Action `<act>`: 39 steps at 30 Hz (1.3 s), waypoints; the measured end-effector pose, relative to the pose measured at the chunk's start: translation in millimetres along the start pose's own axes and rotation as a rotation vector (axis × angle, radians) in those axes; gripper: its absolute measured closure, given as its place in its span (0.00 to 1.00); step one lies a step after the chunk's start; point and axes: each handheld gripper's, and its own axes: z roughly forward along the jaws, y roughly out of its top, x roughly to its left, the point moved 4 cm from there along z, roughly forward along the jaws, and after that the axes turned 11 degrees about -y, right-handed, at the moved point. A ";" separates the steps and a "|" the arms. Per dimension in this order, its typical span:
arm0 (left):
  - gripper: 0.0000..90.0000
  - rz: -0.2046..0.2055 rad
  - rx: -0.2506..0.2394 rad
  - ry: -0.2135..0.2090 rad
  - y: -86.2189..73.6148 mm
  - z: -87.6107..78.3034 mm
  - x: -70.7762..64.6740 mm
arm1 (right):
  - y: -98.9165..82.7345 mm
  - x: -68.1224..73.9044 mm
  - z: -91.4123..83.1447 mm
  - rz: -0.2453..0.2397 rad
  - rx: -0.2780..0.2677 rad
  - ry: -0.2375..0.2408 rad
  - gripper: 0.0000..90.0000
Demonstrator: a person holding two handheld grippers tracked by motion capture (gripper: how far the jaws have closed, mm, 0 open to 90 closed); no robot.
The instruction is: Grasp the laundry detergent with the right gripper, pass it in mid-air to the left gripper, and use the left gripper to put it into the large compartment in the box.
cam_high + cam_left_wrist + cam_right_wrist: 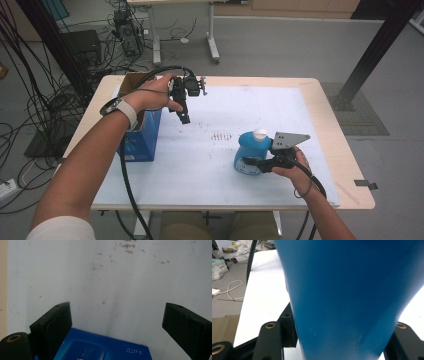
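A blue bottle (pixel 250 150) with a white cap (pixel 259 133) stands upright on the white mat (pixel 200 165), right of the middle. My right gripper (pixel 252 162) comes in from the right and is shut on the bottle's lower body. In the right gripper view the bottle's blue wall (pixel 347 290) sits tight between the jaws of the right gripper (pixel 342 337). My left gripper (pixel 184 115) hangs above the mat at the back left, pointing down, just right of a blue box (pixel 142 137). The left gripper (pixel 117 315) is open with nothing in it, above the blue box (pixel 100 348).
The blue box stands at the table's left edge with its top flaps open. Brown specks (pixel 220 135) mark the middle of the mat. Cables and a computer tower (pixel 127 32) lie on the floor beyond the left corner. A black post (pixel 375 47) rises at the far right.
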 end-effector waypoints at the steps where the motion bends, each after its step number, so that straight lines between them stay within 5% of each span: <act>1: 0.10 0.002 0.004 0.001 0.0 -0.2 0.0 | 0.1 0.0 0.0 0.000 0.001 0.000 0.46; 39: 0.10 0.001 0.006 0.001 0.0 -1.2 -1.3 | 0.7 -0.5 0.1 0.005 0.016 0.006 0.47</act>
